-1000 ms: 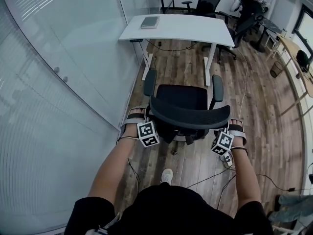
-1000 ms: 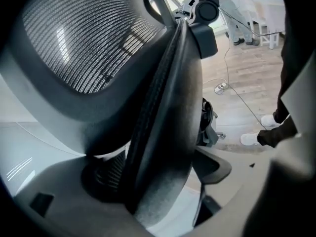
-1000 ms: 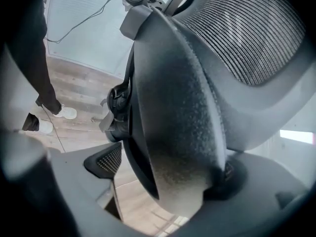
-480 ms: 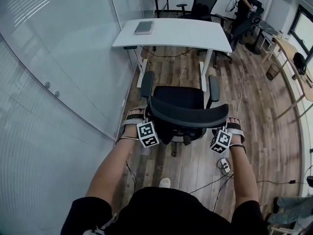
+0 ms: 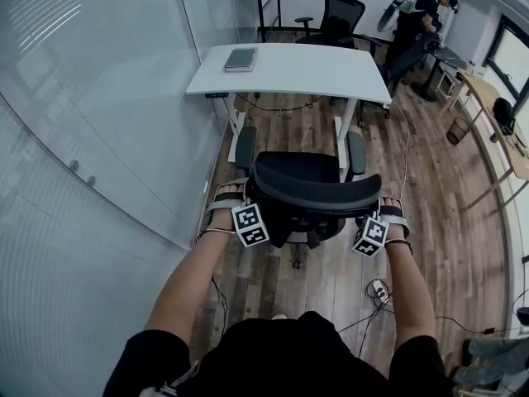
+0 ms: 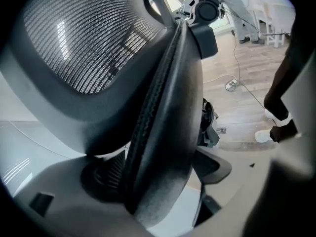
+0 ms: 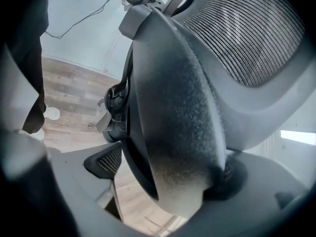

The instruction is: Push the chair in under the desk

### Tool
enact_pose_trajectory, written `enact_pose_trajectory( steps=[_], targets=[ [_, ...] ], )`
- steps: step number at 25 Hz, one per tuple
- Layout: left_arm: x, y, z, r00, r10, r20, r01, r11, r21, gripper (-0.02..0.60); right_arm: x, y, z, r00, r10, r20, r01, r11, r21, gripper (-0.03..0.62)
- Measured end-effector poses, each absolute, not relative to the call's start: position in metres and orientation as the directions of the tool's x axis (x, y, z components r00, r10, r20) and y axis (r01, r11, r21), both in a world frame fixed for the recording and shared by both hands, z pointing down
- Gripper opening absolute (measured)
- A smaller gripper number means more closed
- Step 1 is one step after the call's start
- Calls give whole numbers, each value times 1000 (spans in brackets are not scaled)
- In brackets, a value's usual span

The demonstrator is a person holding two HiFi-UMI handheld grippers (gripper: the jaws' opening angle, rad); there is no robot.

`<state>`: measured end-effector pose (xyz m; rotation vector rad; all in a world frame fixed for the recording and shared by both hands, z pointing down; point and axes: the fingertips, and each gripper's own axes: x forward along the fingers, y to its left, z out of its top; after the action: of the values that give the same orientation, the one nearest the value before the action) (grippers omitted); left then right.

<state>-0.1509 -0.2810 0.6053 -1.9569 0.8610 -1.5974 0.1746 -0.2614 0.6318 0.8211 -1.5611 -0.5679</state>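
Plank floor [image 5: 446, 222] — chair [image 5: 314, 190] (mesh) in left tongs [image 6: 163, 189], right tongs [image 7: 173, 181]

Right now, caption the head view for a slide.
Left tongs and right tongs clamp the chair backrest before the desk.

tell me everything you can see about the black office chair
The chair is black, with a curved mesh backrest in a dark rim, a padded seat and two armrests. It stands upright on the wood floor, facing the white desk, mostly out from under the desktop. The left hand-held gripper and right hand-held gripper each clamp one side of the backrest rim.
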Motion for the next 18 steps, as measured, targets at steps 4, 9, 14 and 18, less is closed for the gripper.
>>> enact_pose_trajectory(
  steps=[4, 9, 14, 18],
  targets=[
    [-149, -297, 600, 130, -737, 663, -180, -675, -715, 434, 175, -274, 628, -28, -771, 636, -184, 629, 755, 506],
    [-144, -324, 605, 126, -737, 664, -178, -676, -715, 434, 181, -299, 638, -29, -762, 647, -181, 640, 746, 506],
    [-147, -336, 621, 117, -742, 660, -192, -669, -718, 434, 178, -317, 653, -38, -771, 635, -167, 632, 757, 506],
    [-150, -376, 610, 117, -741, 661, -191, -670, -717, 434, 176, -358, 639, -36, -776, 630, -159, 627, 763, 506]
  ],
)
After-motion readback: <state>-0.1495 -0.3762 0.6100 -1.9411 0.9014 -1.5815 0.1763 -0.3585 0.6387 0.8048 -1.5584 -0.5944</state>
